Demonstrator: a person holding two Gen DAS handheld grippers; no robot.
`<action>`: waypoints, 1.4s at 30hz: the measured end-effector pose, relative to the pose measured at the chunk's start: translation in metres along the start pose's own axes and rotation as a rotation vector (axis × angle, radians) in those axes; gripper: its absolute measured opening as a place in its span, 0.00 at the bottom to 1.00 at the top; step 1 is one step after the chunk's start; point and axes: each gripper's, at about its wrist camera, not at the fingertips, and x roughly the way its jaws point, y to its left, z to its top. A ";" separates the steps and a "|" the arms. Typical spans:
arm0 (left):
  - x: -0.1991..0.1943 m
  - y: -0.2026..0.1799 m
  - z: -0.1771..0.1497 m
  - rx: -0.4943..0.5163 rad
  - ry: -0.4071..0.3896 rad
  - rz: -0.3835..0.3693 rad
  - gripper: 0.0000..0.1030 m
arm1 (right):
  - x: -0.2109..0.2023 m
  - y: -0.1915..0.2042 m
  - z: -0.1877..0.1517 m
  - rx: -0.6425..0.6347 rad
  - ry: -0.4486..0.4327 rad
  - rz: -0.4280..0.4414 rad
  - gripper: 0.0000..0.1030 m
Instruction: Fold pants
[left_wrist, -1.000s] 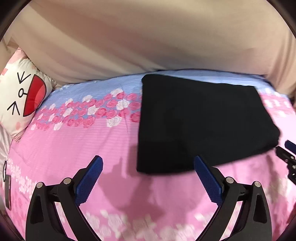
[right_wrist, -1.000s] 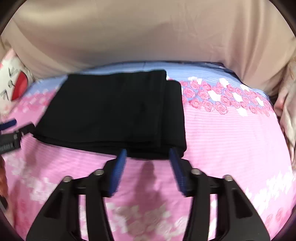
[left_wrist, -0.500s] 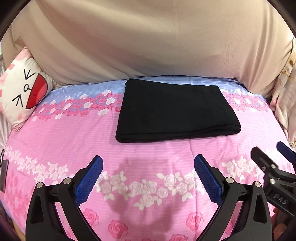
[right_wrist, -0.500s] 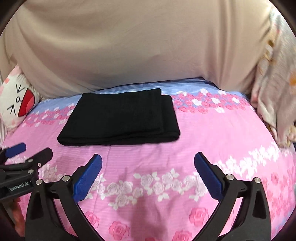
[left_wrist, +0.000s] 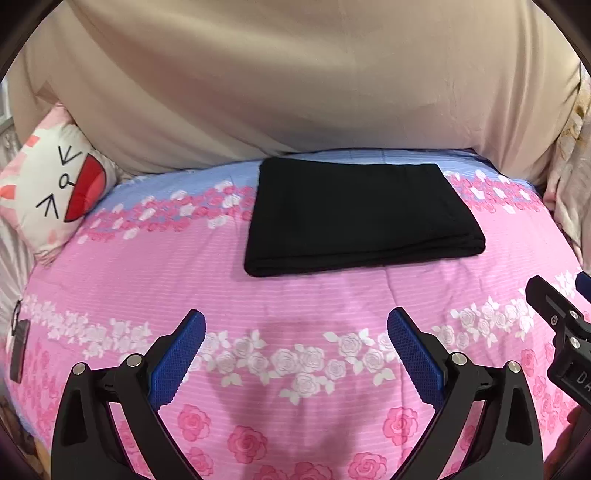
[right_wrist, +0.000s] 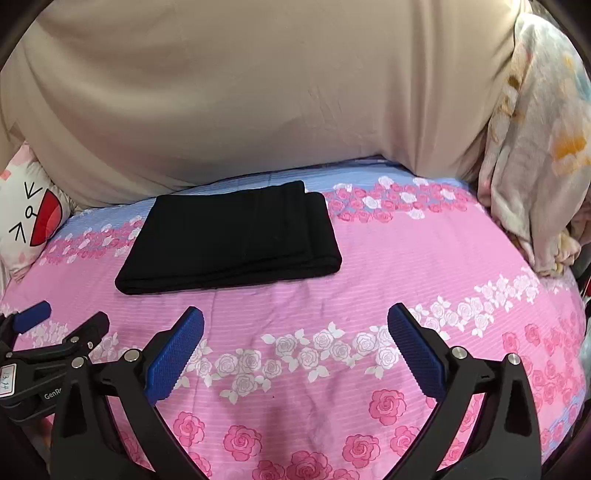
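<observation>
Nearest, the left gripper (left_wrist: 295, 325) fills the bottom of its frame with its blue pads spread wide, holding nothing; the right gripper (right_wrist: 295, 323) gapes just as wide and bare. Both hang over the pink rose-print bedspread (left_wrist: 258, 295), well apart from the pants (left_wrist: 360, 214), which lie folded into a flat black rectangle at upper centre. Beyond, a cartoon-face pillow (left_wrist: 55, 192) sits at the left edge beneath a beige sheet (left_wrist: 295, 85)
</observation>
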 end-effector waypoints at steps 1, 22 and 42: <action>-0.001 0.001 0.000 -0.003 0.000 -0.001 0.95 | -0.001 0.001 0.000 -0.002 -0.001 0.001 0.95; -0.008 0.011 0.004 -0.030 -0.028 -0.023 0.95 | -0.007 0.015 0.002 -0.025 -0.010 0.002 0.95; -0.009 0.011 0.009 -0.022 -0.052 -0.021 0.95 | -0.005 0.019 0.003 -0.030 -0.008 0.000 0.95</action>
